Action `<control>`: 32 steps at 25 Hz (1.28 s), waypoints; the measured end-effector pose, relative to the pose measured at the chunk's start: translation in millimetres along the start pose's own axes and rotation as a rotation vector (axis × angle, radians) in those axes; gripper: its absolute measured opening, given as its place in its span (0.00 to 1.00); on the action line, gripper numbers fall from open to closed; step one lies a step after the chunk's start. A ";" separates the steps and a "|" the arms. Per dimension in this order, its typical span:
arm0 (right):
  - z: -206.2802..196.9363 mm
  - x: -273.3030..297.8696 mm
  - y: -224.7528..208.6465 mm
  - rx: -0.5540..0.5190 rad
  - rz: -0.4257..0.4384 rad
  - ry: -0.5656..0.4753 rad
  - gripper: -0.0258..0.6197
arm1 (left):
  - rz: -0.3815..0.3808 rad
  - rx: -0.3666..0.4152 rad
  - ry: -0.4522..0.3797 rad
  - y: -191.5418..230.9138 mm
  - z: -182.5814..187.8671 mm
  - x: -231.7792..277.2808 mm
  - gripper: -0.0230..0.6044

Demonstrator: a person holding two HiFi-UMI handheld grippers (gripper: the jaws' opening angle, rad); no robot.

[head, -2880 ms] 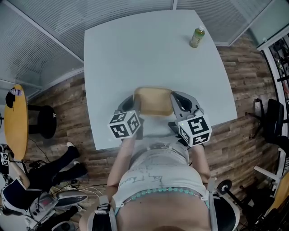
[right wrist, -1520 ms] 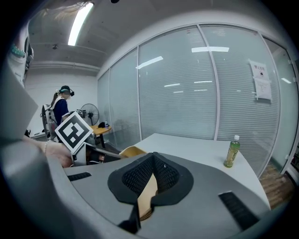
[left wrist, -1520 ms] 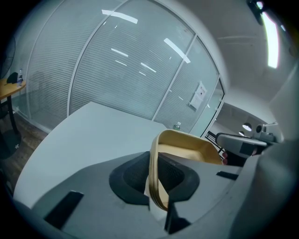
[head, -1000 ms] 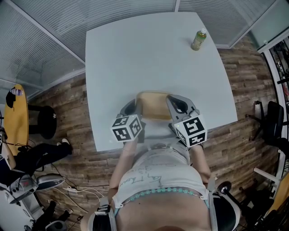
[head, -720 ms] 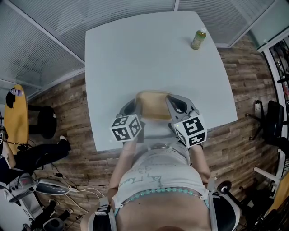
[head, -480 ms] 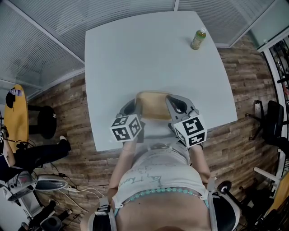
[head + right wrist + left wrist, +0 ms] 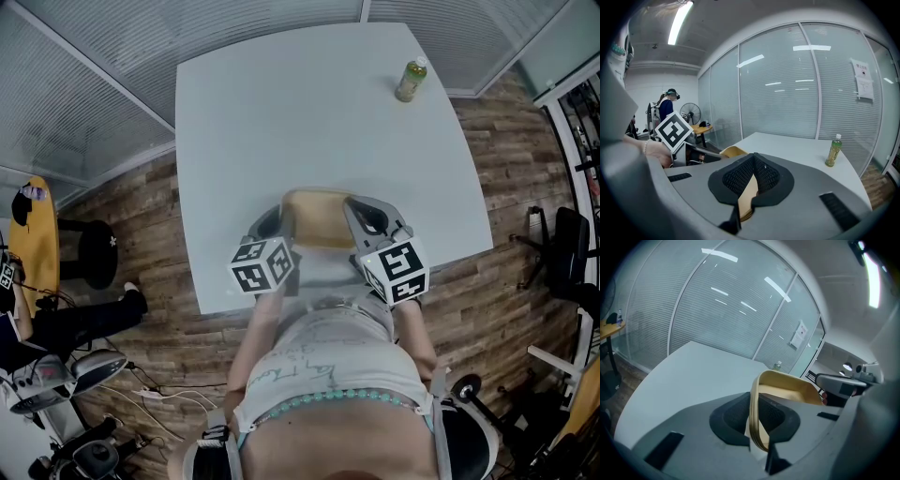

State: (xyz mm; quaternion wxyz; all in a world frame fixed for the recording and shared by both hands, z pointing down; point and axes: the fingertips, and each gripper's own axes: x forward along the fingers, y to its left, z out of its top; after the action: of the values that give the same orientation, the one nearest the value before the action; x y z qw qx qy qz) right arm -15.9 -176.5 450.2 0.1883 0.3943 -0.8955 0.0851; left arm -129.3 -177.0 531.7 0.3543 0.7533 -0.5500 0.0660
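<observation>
The left gripper has its jaws closed on the 9 o'clock rim of a shallow square tray of light tan wood. In the left gripper view the thin rim stands upright between the two black pads. The right gripper holds the opposite rim, at 3 o'clock of the tray, and its jaws are also pressed on the tan edge.

The tray is carried between the two grippers, over the 6 o'clock edge of the white square table, close in front of the person's body. I cannot tell if it touches the table top.

A small green plastic bottle with a white cap stands upright near the far corner of the table, at 1 o'clock from the tray and well apart from it. A round yellow side table stands on the wooden floor at 9 o'clock.
</observation>
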 end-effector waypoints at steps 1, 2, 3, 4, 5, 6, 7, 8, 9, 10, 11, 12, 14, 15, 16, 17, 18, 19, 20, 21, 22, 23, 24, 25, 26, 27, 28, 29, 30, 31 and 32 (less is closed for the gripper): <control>-0.1 0.4 -0.2 0.000 0.000 0.001 0.04 | 0.000 0.000 0.000 0.2 0.3 0.3 0.08; -0.5 0.5 -0.5 0.000 0.000 0.002 0.04 | 0.001 0.000 0.000 0.3 0.3 0.6 0.08; -0.8 0.5 -0.7 0.000 -0.001 0.002 0.04 | 0.001 0.001 0.000 0.2 0.2 0.8 0.08; -1.0 0.5 -0.5 0.000 -0.001 0.002 0.04 | 0.001 0.001 0.000 0.4 0.0 0.9 0.08; -0.9 0.6 -0.3 0.000 0.000 0.001 0.04 | 0.001 0.001 0.000 0.6 -0.1 0.9 0.08; -0.7 0.7 -0.4 0.000 0.000 0.001 0.04 | 0.001 0.001 0.001 0.6 0.0 1.1 0.08; -0.5 0.9 -0.8 0.000 0.000 0.001 0.04 | 0.001 0.001 0.001 0.4 0.2 1.5 0.08; -0.4 1.2 -1.6 0.001 0.000 0.001 0.04 | 0.001 0.001 0.002 0.1 0.3 2.2 0.08; -0.4 1.4 -2.6 0.002 0.000 0.002 0.04 | 0.001 0.001 0.003 -0.3 0.4 3.0 0.08; -0.4 1.5 -3.4 0.002 0.000 0.003 0.04 | 0.001 0.002 0.004 -0.7 0.5 3.7 0.08; -0.3 1.6 -4.0 0.002 0.000 0.003 0.04 | 0.002 0.002 0.005 -0.9 0.5 4.1 0.08; -0.1 1.7 -4.2 0.002 0.000 0.003 0.04 | 0.002 0.003 0.005 -1.0 0.6 4.3 0.08; 0.1 2.2 -4.0 0.001 0.001 0.004 0.04 | 0.002 0.003 0.005 -0.7 1.2 4.0 0.08; 0.1 2.4 -3.8 0.001 0.001 0.004 0.04 | 0.003 0.003 0.005 -0.5 1.6 3.8 0.08; 0.1 2.5 -3.5 0.002 0.001 0.004 0.04 | 0.003 0.003 0.005 -0.2 1.7 3.6 0.08; -0.1 2.7 -3.1 0.003 0.001 0.002 0.04 | 0.003 0.003 0.004 0.4 1.6 3.4 0.08; -0.3 3.0 -2.6 0.005 0.000 -0.001 0.04 | 0.004 0.002 0.004 1.4 1.2 3.3 0.08; -0.6 3.5 -2.1 0.010 0.000 -0.006 0.04 | 0.006 0.002 0.003 2.6 0.8 3.3 0.08; -0.7 3.9 -1.8 0.017 0.000 -0.011 0.04 | 0.007 0.002 0.004 3.8 0.4 3.4 0.08; -0.6 4.2 -1.8 0.025 0.000 -0.017 0.04 | 0.008 0.002 0.004 4.8 0.0 3.6 0.08; -0.4 4.3 -1.9 0.033 0.001 -0.021 0.04 | 0.009 0.001 0.006 5.4 -0.4 4.0 0.08; -0.2 4.2 -1.9 0.039 0.003 -0.024 0.04 | 0.010 0.000 0.007 5.8 -0.8 4.4 0.08; -0.1 4.1 -1.8 0.042 0.007 -0.026 0.04 | 0.010 -0.001 0.009 5.9 -1.3 4.8 0.08; -0.3 4.1 -1.4 0.044 0.013 -0.026 0.04 | 0.011 -0.001 0.010 6.0 -1.9 5.2 0.08; -0.6 4.1 -0.5 0.043 0.021 -0.026 0.04 | 0.012 -0.002 0.011 6.1 -2.5 5.4 0.08; -0.9 4.0 0.8 0.041 0.030 -0.026 0.04 | 0.013 -0.002 0.012 6.1 -3.2 5.4 0.08; -1.1 3.7 2.1 0.037 0.037 -0.026 0.04 | 0.014 -0.002 0.013 6.1 -3.9 5.3 0.08; -1.2 3.5 2.8 0.031 0.037 -0.024 0.04 | 0.014 -0.002 0.013 6.0 -4.5 4.9 0.08; -1.2 3.4 3.0 0.023 0.032 -0.021 0.04 | 0.014 -0.003 0.013 5.7 -4.6 4.5 0.08; -0.8 3.5 3.0 0.016 0.026 -0.018 0.04 | 0.014 -0.002 0.013 5.4 -4.2 4.2 0.08; -0.2 3.7 2.9 0.011 0.022 -0.015 0.04 | 0.013 -0.002 0.013 4.9 -3.5 4.2 0.08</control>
State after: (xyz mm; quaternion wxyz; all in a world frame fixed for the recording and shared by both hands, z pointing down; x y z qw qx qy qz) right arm -20.2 -177.0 451.9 0.1782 0.3860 -0.9007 0.0891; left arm -130.9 -178.9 538.7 0.3582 0.7489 -0.5527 0.0729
